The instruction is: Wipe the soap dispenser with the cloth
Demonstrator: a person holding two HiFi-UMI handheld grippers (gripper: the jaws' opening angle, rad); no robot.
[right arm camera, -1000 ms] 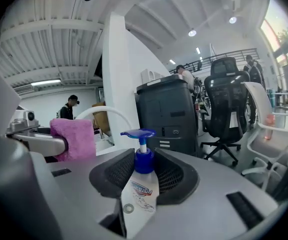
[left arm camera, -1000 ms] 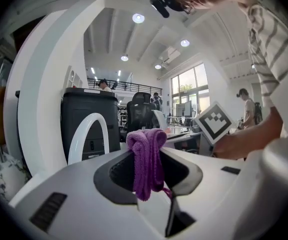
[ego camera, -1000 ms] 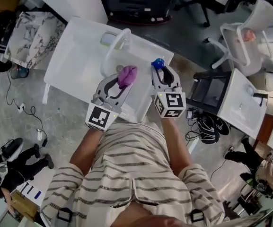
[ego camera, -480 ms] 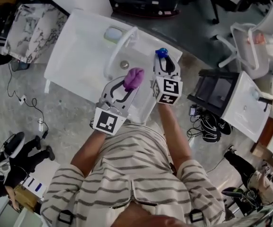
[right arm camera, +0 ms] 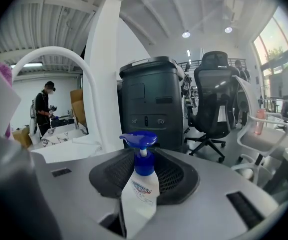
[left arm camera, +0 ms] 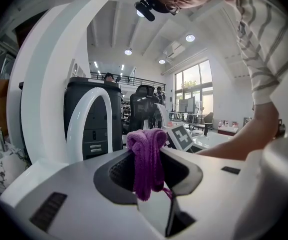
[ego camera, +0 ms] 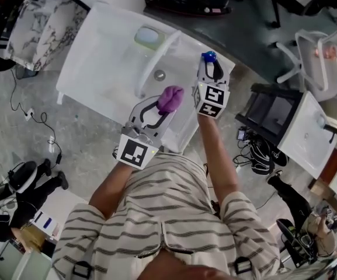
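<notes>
**Soap dispenser and cloth held side by side above the basin**

The white plastic soap dispenser with a blue pump head stands upright between the fingers of the right gripper, which are clenched on its body. The pump spout points to the left in the right gripper view. In the head view the bottle sits over the right-hand edge of the white worktop.

Just to its left, and apart from it, is the bunched purple cloth. The fingers of the left gripper are grasping it, so a rolled end sticks up past the tips and a loose end hangs down between them.

Below both lies the sunken basin with its round metal drain and an arched white tap. A pale green oval dish rests at the far edge. Further out, a dark cabinet and a black office chair stand beyond the worktop.
</notes>
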